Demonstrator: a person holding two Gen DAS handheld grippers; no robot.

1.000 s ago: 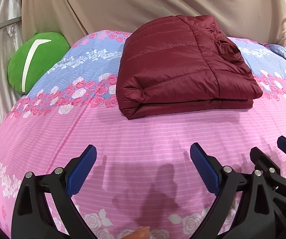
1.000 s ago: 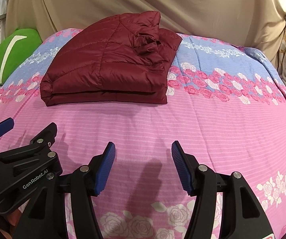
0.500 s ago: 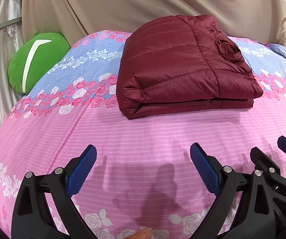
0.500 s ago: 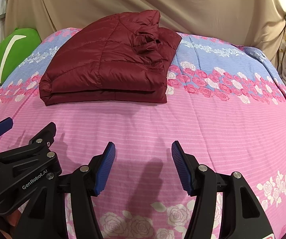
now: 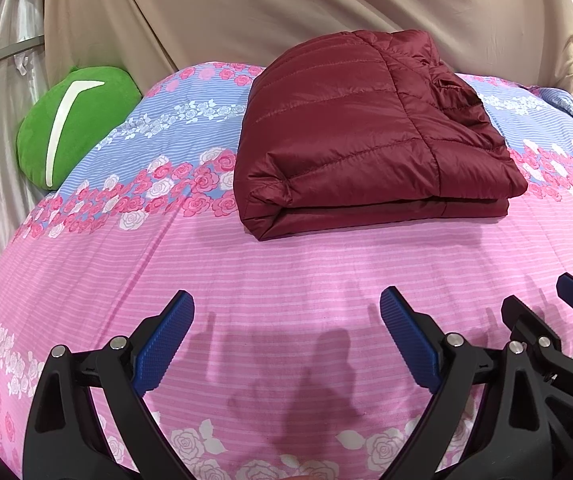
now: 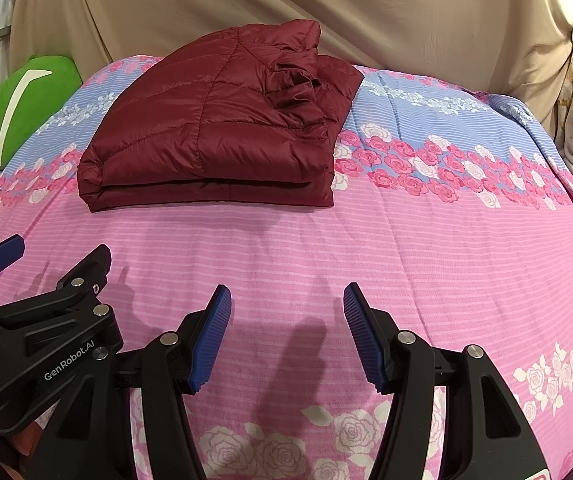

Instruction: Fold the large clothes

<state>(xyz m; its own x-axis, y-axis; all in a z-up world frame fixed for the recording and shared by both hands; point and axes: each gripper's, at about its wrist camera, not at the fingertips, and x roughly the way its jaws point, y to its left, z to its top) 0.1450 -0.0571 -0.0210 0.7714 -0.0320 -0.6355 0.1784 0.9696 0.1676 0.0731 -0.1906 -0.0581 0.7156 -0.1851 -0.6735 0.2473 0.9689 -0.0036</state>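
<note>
Floral bedspread [image 5: 286,272], folded maroon jacket [image 5: 366,140] (seemingly quilted), both jaws apart

Lighting: bright, even, warm indoor light from above and behind the cameras; soft shadows fall on the bed cover [image 5: 286,272] just ahead of each tool, with mild sheen on the quilted jacket [image 5: 350,120]. Picture quality: sharp, no motion blur; strong fisheye bulging, dark vignetted corners.

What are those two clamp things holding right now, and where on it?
Nothing. Both the left gripper and the right gripper have open, empty jaws over the bedspread, short of the folded maroon jacket.
</note>
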